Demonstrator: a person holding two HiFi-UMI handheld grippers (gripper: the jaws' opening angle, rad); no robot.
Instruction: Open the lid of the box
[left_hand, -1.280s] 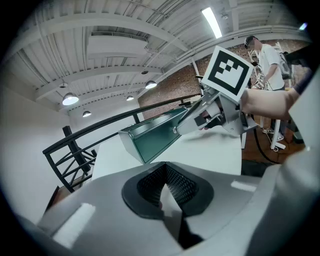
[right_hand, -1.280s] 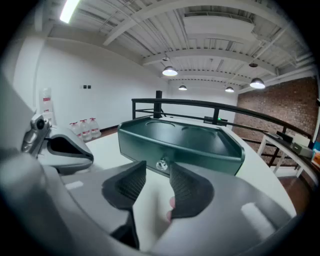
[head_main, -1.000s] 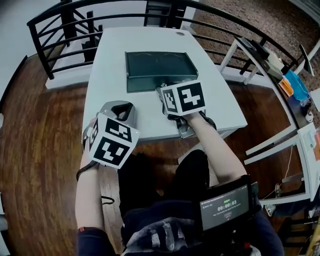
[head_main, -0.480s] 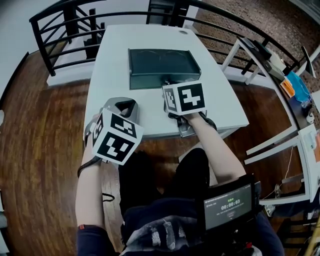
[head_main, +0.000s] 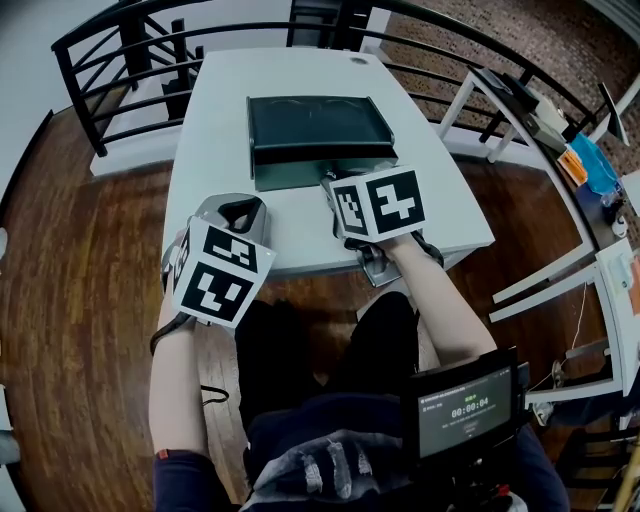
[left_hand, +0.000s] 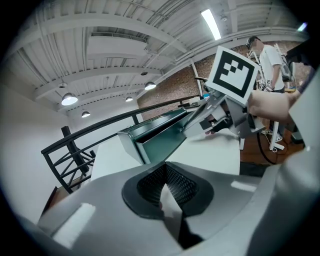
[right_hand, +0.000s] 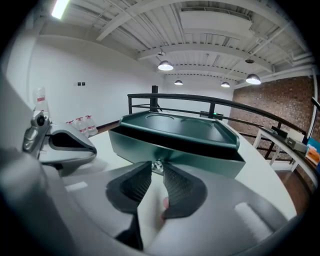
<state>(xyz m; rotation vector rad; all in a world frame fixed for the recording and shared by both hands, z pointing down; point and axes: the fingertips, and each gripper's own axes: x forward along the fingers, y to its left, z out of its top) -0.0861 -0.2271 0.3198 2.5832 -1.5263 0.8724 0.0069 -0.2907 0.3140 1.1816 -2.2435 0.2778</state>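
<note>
- Pinching the small silver metal clasp (right_hand: 158, 166) on the front of the dark green rectangular metal box (right_hand: 172, 149), the right gripper (right_hand: 157, 169) has its jaws narrowed onto it, probably to raise the lid (right_hand: 175, 125).
- The box sits mid-way on the white table (head_main: 215, 130).
- The left gripper (left_hand: 165, 181), jaws together and empty, hangs back near the table's front edge, clear of the lid's swing.

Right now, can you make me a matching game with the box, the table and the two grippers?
Things:
1. box
2. table
3. left gripper
4. right gripper

Colour or state:
A. white
B. jaws closed on the small metal knob at the box's front
C. dark green
D. jaws together, nothing between them

Pairs: 1-C, 2-A, 3-D, 4-B.
</note>
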